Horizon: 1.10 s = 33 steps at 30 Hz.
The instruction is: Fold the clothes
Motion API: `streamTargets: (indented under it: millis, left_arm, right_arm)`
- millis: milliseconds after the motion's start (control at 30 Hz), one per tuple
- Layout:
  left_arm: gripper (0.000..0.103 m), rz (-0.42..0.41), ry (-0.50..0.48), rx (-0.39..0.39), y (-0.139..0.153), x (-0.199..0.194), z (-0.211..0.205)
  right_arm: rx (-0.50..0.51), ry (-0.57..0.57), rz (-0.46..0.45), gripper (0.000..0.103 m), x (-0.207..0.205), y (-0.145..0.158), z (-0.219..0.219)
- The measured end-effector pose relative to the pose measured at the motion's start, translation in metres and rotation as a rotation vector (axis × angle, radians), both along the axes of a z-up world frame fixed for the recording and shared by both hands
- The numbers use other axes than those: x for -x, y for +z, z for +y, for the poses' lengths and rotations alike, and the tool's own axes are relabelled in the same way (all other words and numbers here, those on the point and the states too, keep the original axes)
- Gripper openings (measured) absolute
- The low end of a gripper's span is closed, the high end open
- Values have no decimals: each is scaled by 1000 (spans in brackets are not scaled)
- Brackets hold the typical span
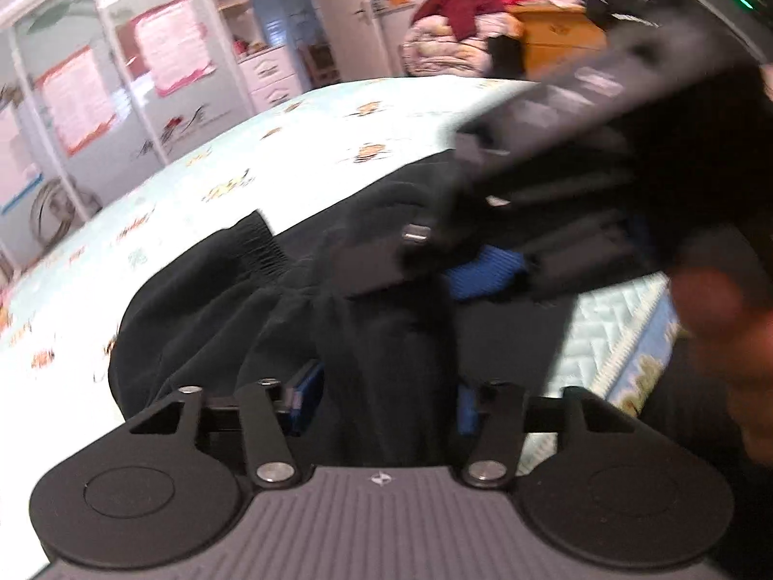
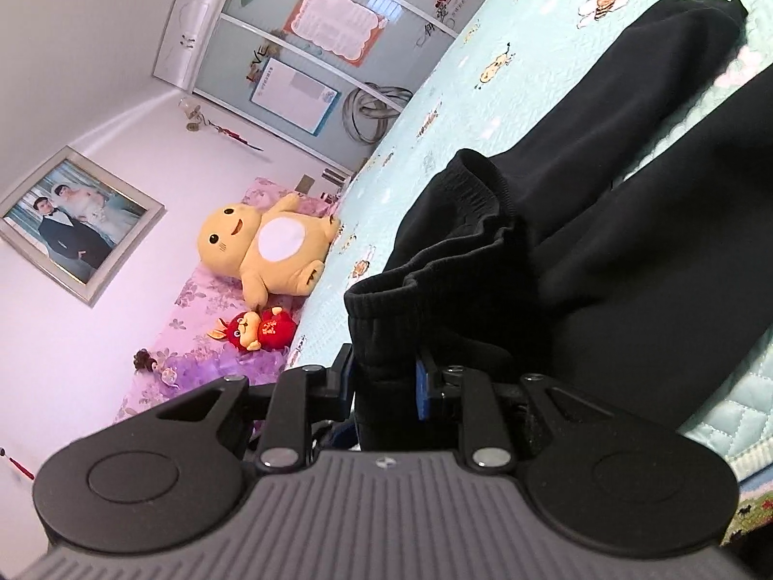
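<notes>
A pair of black trousers (image 2: 604, 203) lies on a bed with a pale blue printed cover (image 2: 435, 154); both legs stretch away toward the far side. My right gripper (image 2: 384, 382) is shut on the ribbed waistband (image 2: 381, 299), which bunches up in front of it. In the left wrist view the same black trousers (image 1: 203, 299) are gathered in folds, and my left gripper (image 1: 381, 401) is shut on a bundle of the black cloth. The right gripper (image 1: 464, 261) crosses that view from the upper right, blurred, its blue pads (image 1: 483, 273) close above the cloth.
A yellow plush toy (image 2: 270, 246) and a small red one (image 2: 256, 331) lie on a pink floral pillow at the bed's head. Mirrored wardrobe doors (image 1: 96, 96) stand beyond the bed. A heap of clothes (image 1: 464, 34) sits on a wooden cabinet. A hand (image 1: 724, 328) shows at right.
</notes>
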<state>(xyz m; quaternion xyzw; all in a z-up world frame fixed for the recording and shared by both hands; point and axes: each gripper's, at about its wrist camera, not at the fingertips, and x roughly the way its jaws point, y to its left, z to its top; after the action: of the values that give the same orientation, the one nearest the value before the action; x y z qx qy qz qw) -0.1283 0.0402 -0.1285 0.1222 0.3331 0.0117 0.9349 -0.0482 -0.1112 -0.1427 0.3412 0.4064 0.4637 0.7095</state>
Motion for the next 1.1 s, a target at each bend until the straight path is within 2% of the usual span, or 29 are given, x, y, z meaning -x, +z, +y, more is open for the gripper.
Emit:
streamTargets:
  millis: [33,133,200,267,367,500,567,700,767,833,967,1100]
  left_arm:
    - [30,-3,11,10,1,-1,5]
    - [11,-36,65,5,8,0,19]
    - [10,-77,133,46,19,7,39]
    - [10,-92,167,77,23,15,50]
    - [10,-94,192,105,22,25,59]
    - [10,-97,225,143,22,40,71]
    - [10,-99,242,162,22,47,77]
    - [14,-102,275,201,21,61,88]
    - [23,-106,267,183,21,60,85]
    - [45,-110,246,139,21,57,77]
    - [49,-95,170,93,13,50,63]
    - [49,-51,154,114,-3,50,60]
  right_arm:
    - [0,-1,3,24,0,-1,-2]
    - [-19,0,28,30,0,-3,-9]
    - [-34,-20,50,43,-1,-4,-16]
    - [-33,-50,58,49,-2,-5,-22]
    - [-22,-90,91,53,-7,-14,-33]
    - [-8,-137,179,65,-13,-31,-30]
    - [5,-131,194,65,-16,-34,-20]
    - [50,-135,190,73,-34,-32,8]
    - [55,-143,212,73,-53,-35,24]
    - [57,-152,248,73,-73,-39,40]
    - [82,-164,329,73,-105,-56,75]
    - [119,-121,336,73,-102,-70,99]
